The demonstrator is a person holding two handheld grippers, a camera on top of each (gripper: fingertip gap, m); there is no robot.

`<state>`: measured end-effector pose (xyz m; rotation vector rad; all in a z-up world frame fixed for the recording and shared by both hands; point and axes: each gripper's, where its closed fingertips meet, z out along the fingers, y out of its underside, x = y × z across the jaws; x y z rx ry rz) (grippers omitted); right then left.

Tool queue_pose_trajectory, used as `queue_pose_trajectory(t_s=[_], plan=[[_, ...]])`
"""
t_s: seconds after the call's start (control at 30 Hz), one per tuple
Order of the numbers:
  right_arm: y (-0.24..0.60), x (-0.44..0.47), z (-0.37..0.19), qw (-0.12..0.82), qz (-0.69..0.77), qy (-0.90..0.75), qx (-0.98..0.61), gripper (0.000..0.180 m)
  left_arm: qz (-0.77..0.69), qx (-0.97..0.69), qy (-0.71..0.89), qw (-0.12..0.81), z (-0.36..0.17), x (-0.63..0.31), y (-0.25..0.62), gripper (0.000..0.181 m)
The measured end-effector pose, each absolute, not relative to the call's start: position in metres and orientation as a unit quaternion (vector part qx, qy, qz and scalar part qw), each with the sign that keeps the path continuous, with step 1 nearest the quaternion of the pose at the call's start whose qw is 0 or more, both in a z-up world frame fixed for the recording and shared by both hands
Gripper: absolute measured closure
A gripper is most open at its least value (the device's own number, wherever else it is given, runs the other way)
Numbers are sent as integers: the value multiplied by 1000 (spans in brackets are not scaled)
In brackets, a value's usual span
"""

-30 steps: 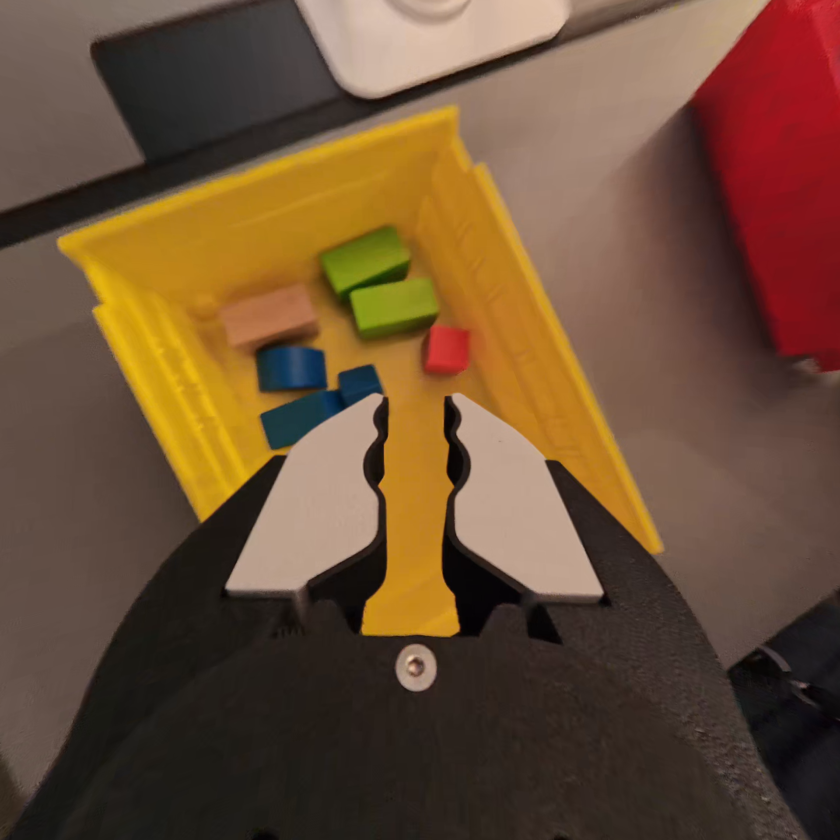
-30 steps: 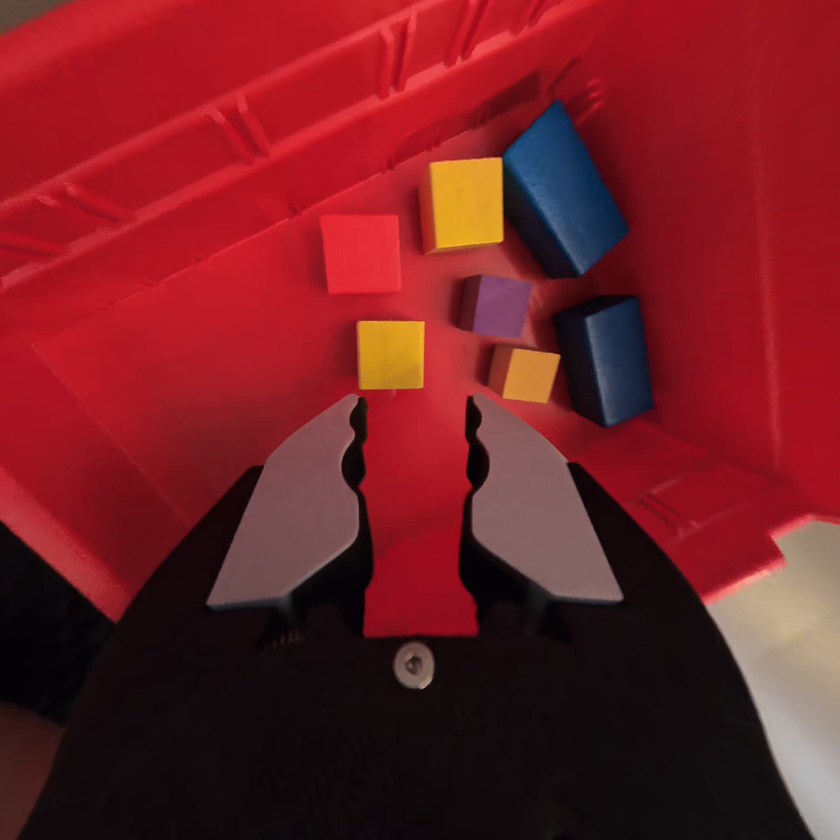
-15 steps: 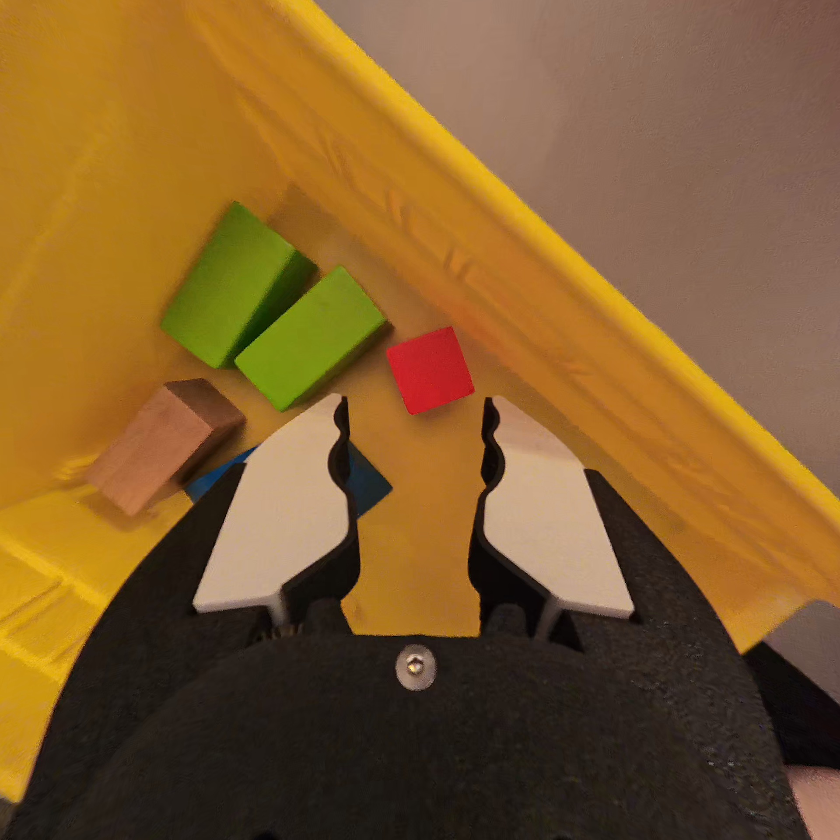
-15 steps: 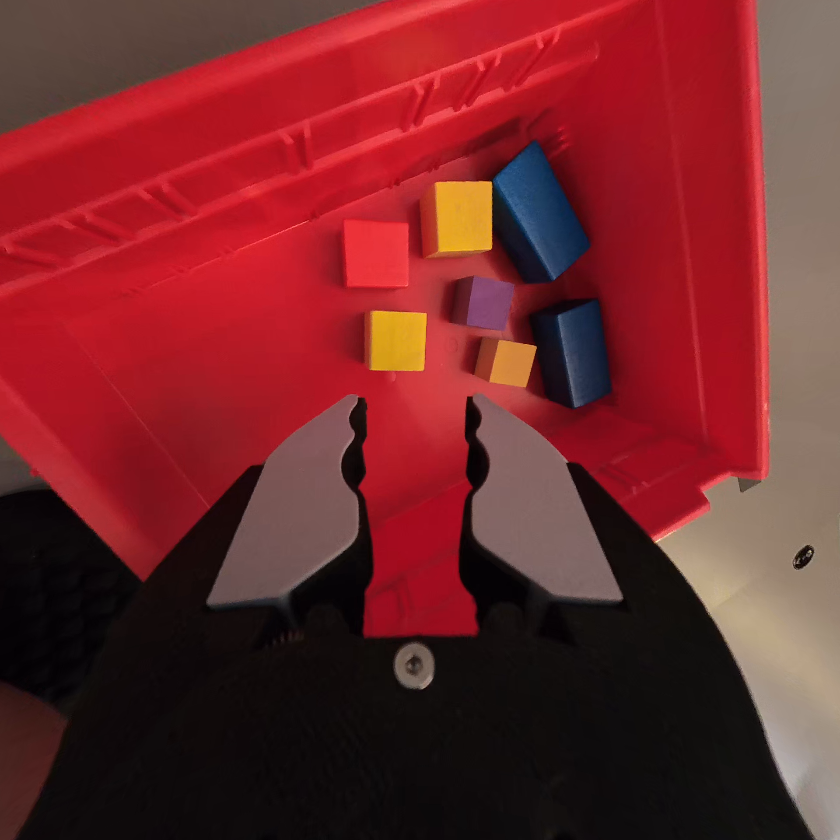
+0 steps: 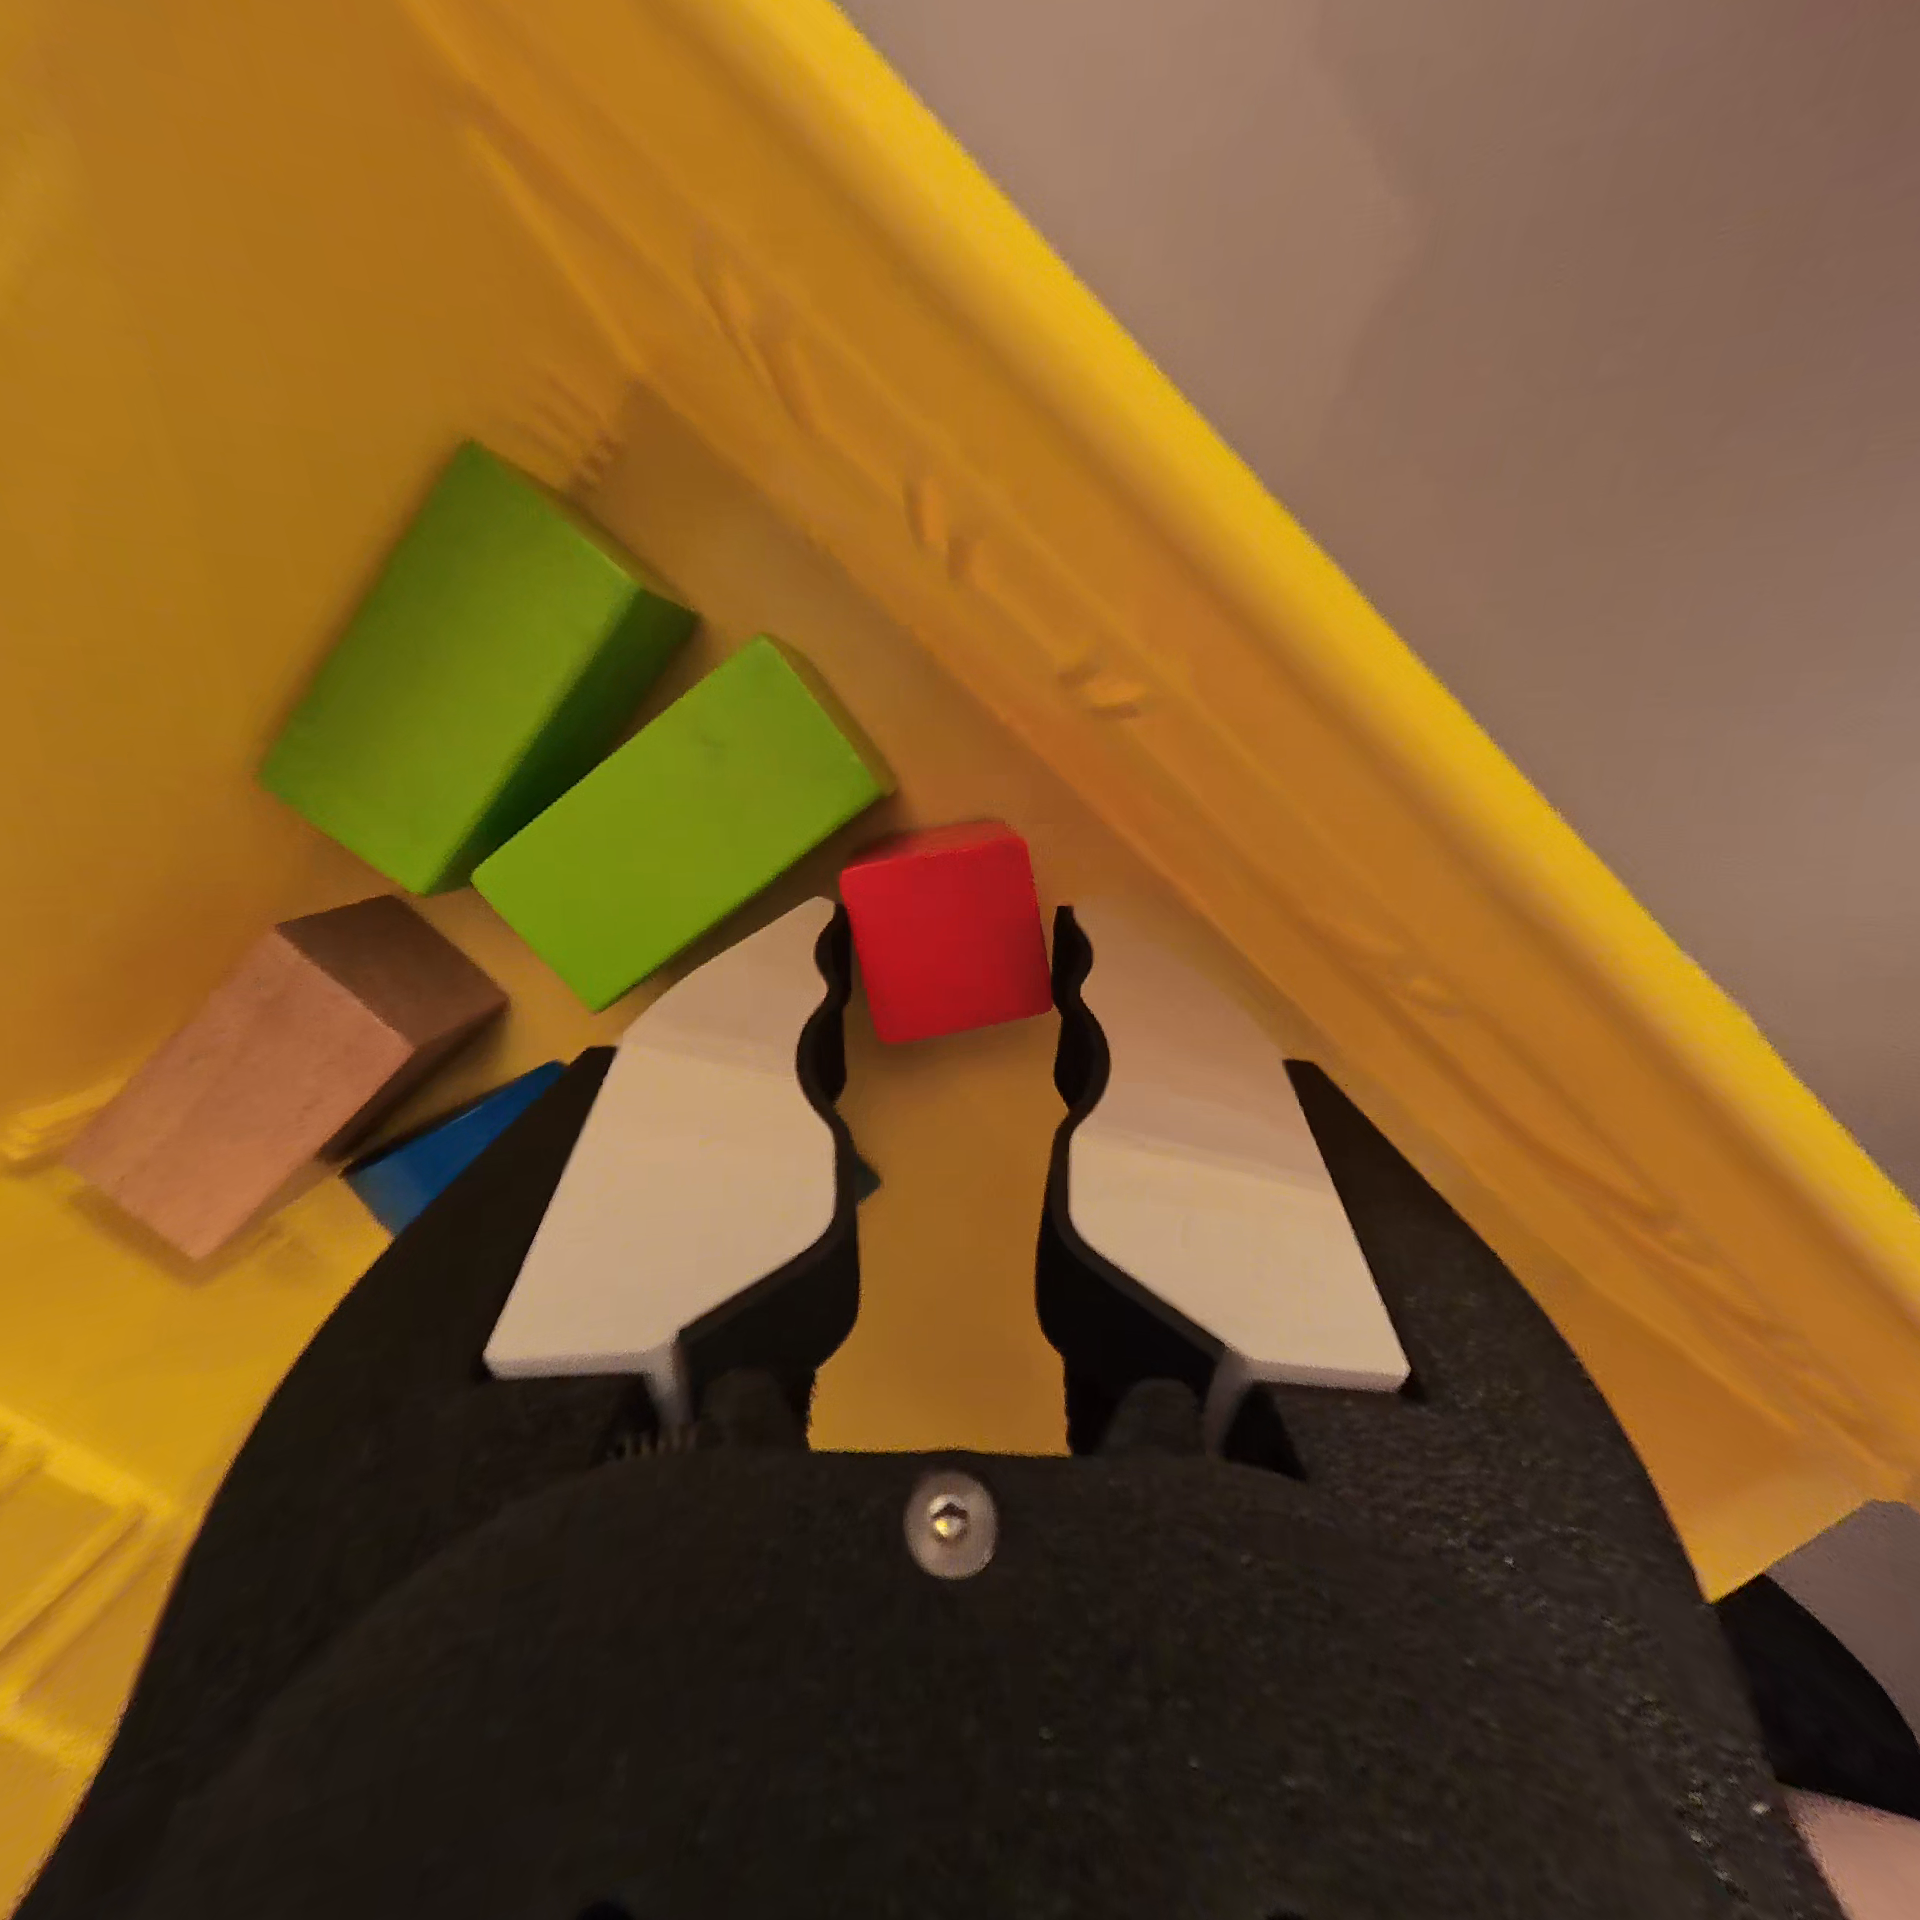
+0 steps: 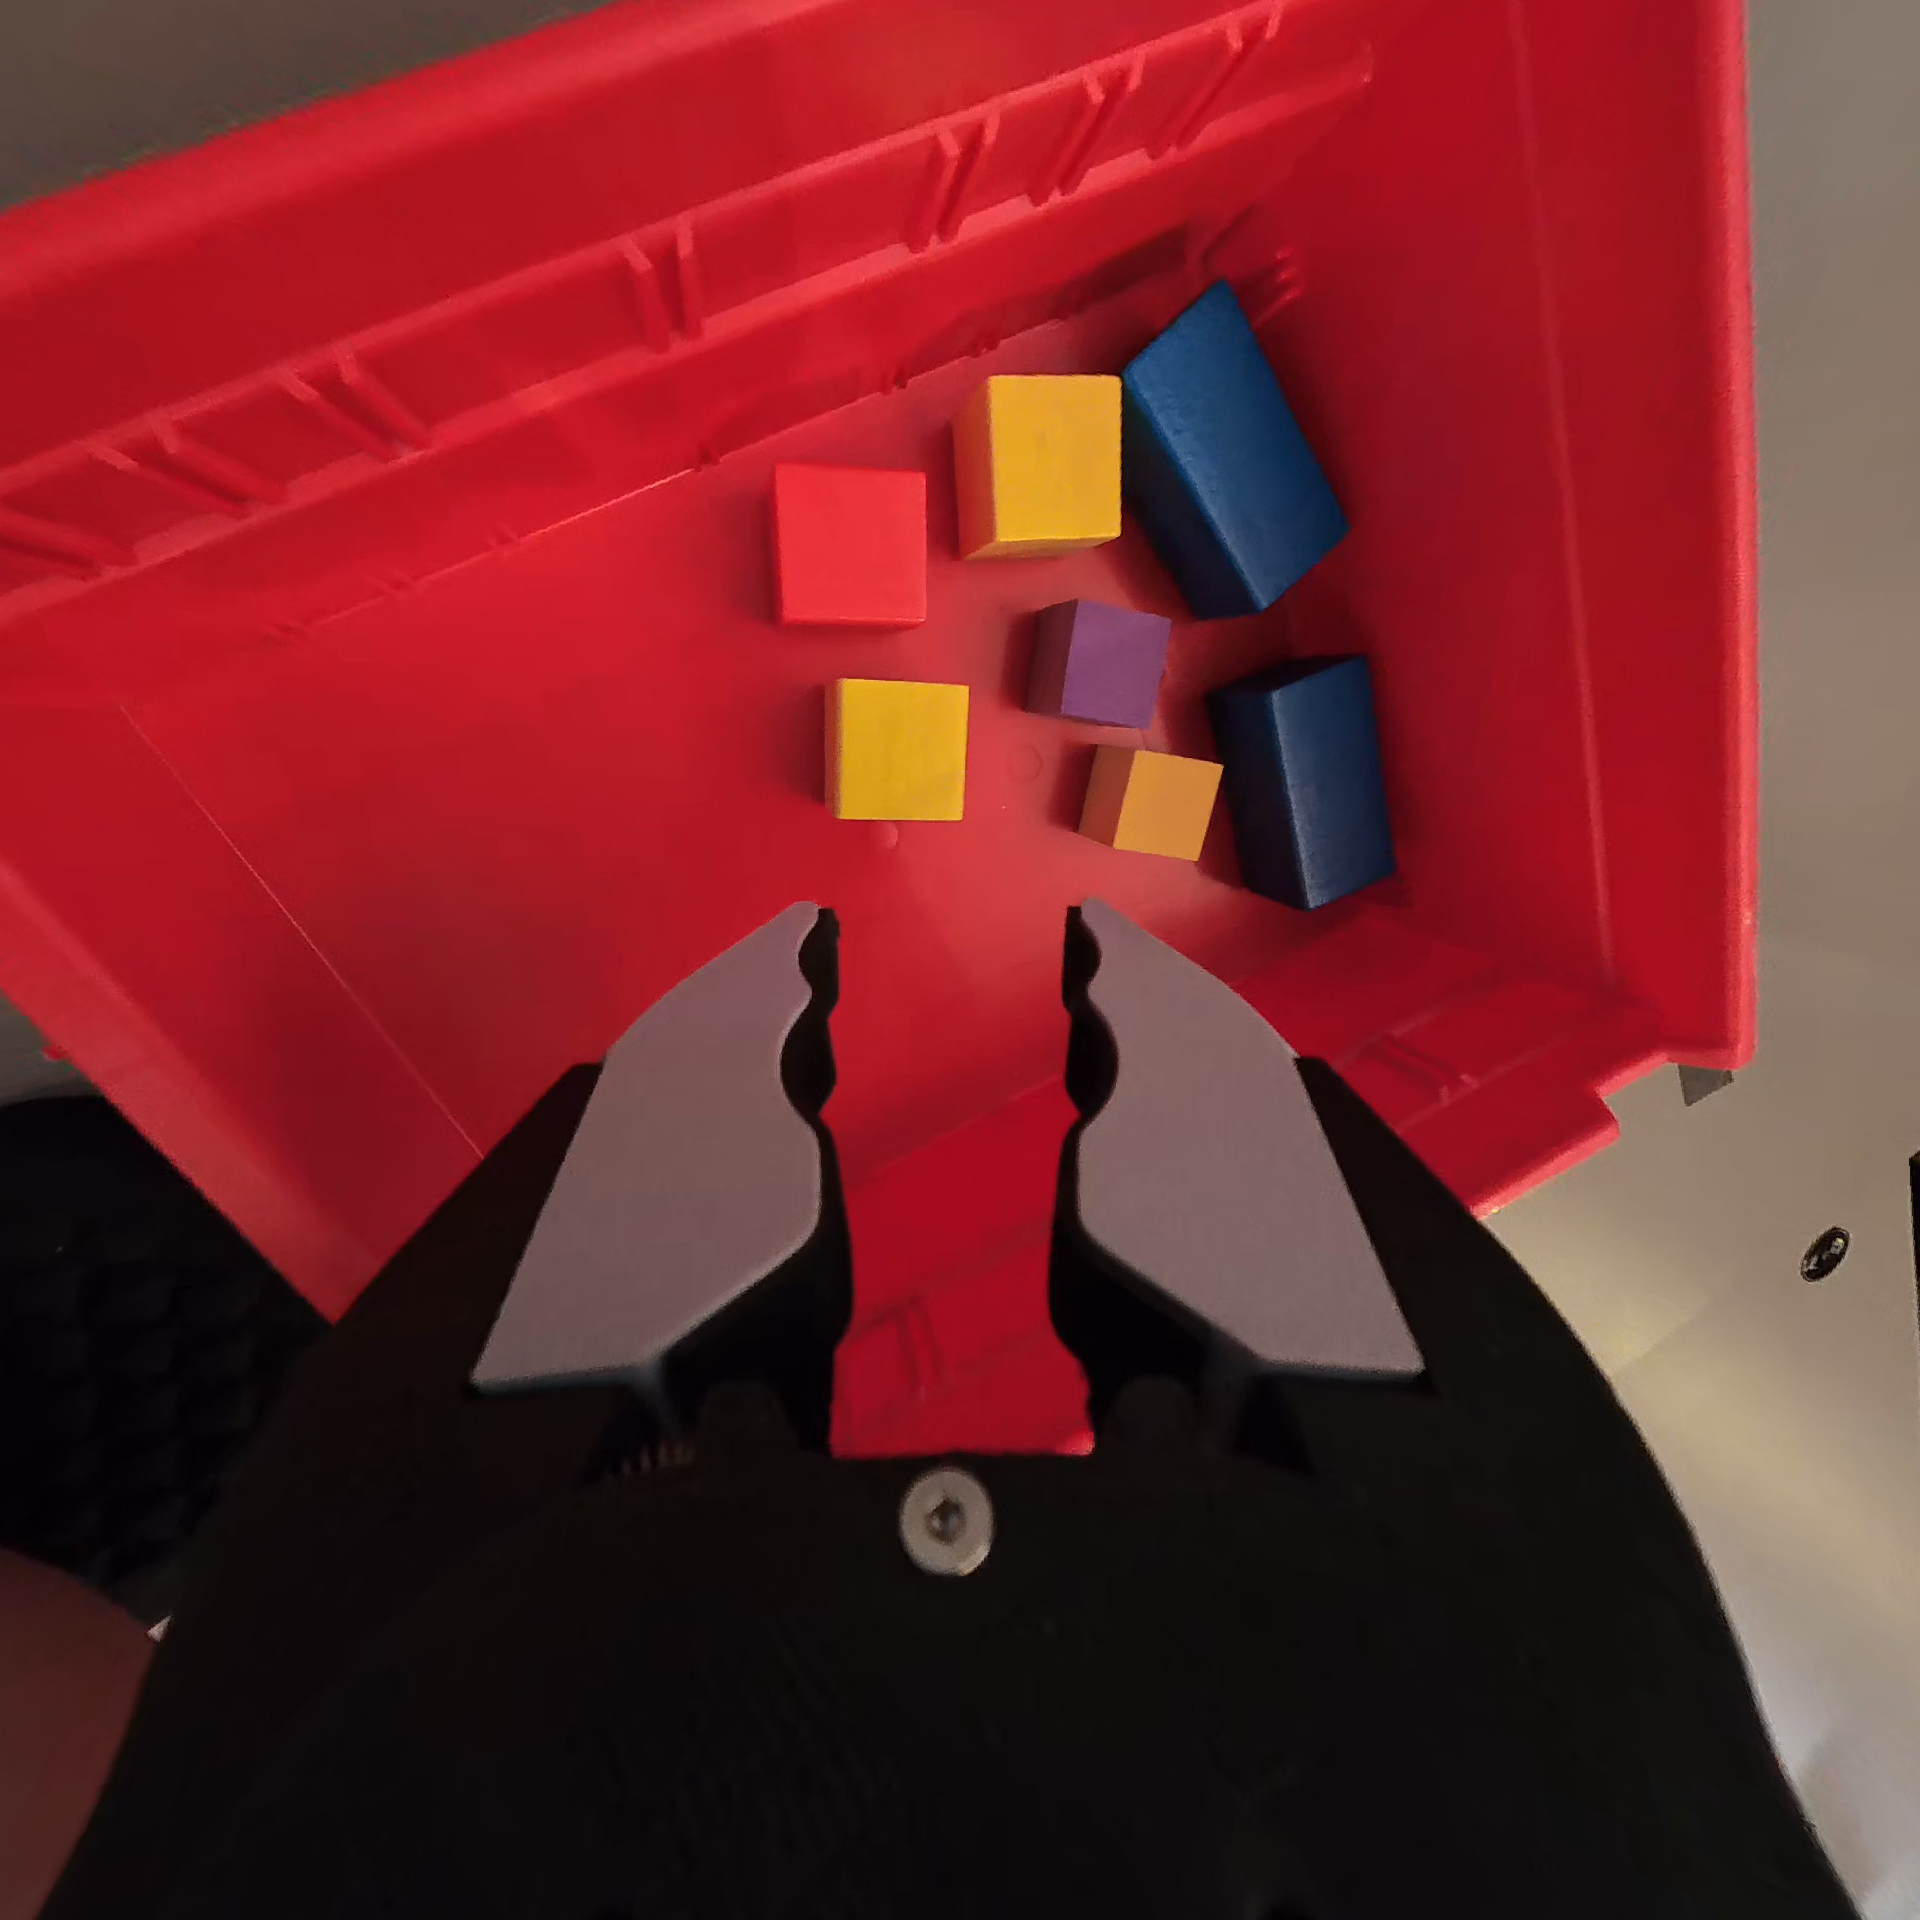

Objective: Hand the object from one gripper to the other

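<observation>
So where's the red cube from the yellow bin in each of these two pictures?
Left wrist view: the red cube is at the centre, pinched between the left gripper's tips, inside the yellow bin.
Right wrist view: not in it; the other red cube there lies in the red bin.
Shared landmark: only the pale grey table, at the right edge of both views.

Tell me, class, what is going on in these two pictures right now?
A person works two handheld grippers over two bins of coloured blocks. The left gripper reaches into the yellow bin, its jaws on either side of a small red cube; a firm grip cannot be confirmed. The right gripper hangs open and empty over the red bin.
</observation>
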<state>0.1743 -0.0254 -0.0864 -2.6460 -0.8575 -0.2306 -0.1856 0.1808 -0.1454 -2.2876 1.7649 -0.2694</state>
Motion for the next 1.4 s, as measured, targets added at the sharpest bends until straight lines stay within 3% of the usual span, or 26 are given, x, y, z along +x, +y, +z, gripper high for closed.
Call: queue_pose_trajectory(t_s=[0.2,0.33,0.43,0.6,0.87,0.97,1.13,1.27,1.4], plan=[[-12,172,-52,234,-138,-299,-915,138,-159,-778,577,189,-92,-190,183,144],[21,139,12,377,-215,-325,-840,137,-335,-710,571,240,-15,-171,143,145],[37,49,49,506,-158,-412,-741,130,-447,-618,613,205,29,-161,83,145],[-6,-104,59,594,-76,-607,-523,138,-457,-501,721,142,39,-156,5,145],[-18,-165,42,594,-93,-654,-460,130,-465,-458,753,83,37,-156,-30,145],[-15,-168,34,586,-113,-663,-452,140,-455,-457,762,66,30,-155,-34,145],[-12,-161,31,570,-106,-662,-475,141,-467,-480,742,44,30,-159,-26,144],[-2,-111,36,525,-142,-638,-545,142,-478,-500,716,94,44,-167,-5,144],[4,11,11,399,-141,-531,-734,141,-504,-484,697,158,72,-181,2,142]])
